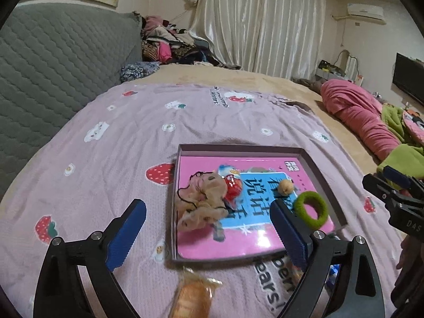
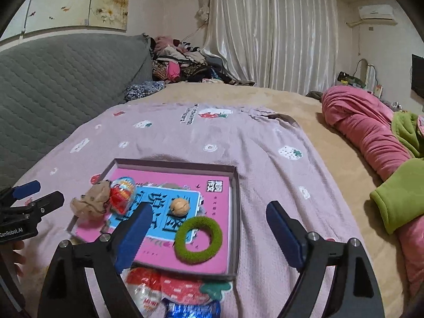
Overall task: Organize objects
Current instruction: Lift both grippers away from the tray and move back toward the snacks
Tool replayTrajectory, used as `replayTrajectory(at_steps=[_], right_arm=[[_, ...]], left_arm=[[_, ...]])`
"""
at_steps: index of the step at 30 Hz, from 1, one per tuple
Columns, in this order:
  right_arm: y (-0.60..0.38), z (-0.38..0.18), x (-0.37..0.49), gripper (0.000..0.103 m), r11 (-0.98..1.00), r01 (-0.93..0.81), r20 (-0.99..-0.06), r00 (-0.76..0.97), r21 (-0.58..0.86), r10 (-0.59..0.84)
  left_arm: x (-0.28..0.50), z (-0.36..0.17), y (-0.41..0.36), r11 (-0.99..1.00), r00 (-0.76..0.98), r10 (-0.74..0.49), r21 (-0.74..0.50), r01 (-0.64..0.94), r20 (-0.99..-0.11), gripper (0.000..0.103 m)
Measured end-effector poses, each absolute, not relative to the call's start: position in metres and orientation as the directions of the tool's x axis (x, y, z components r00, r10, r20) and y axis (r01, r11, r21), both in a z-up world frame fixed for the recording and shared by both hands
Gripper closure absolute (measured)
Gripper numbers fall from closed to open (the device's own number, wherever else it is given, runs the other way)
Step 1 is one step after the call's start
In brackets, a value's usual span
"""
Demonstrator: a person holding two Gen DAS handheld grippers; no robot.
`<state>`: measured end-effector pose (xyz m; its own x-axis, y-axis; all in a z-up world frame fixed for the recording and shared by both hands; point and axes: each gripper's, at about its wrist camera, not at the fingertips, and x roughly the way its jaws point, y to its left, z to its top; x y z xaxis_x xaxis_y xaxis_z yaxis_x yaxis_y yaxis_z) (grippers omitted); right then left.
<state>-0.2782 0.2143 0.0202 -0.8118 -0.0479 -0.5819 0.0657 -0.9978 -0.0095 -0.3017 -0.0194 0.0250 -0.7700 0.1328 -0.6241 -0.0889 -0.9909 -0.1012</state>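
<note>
We see a shallow box [image 2: 235, 212] lying on the pink blanket [image 1: 132, 132] of the bed, with a pink book [image 2: 220, 241] flat on its bottom. On the book rest a green ring [image 2: 198, 241] near the box's front right corner, a walnut [image 2: 179, 206] close to the middle, and a beige cloth bundle [image 1: 201, 201] with a red toy [image 2: 122, 196] at the left side. Our left gripper [image 1: 209, 235] and right gripper [image 2: 209, 235] both hover with fingers released (nothing is between them). A wrapped snack [image 1: 193, 296] lies on the blanket just before the box's front edge.
</note>
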Motion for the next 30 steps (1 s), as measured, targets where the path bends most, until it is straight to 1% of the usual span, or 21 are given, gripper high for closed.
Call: replayTrajectory(at_steps=[6, 18, 30], right_arm=[[0.209, 0.038, -0.253, 0.015, -0.997, 0.072, -0.589, -0.807, -0.031, -0.04], [0.201, 0.097, -0.192, 0.012, -0.994, 0.09, -0.551, -0.833, -0.056, -0.044], [0.204, 0.134, -0.135, 0.011, -0.993, 0.09, -0.522, -0.852, -0.072, -0.039]], left_arm=[[-0.269, 0.048, -0.024, -0.988, -0.78, 0.145, -0.129, -0.082, -0.609, 0.008], [-0.204, 0.111, -0.023, -0.995, -0.804, 0.097, -0.064, -0.073, -0.587, 0.007], [-0.14, 0.146, -0.008, -0.995, -0.819, 0.097, -0.028, -0.098, -0.565, 0.007]])
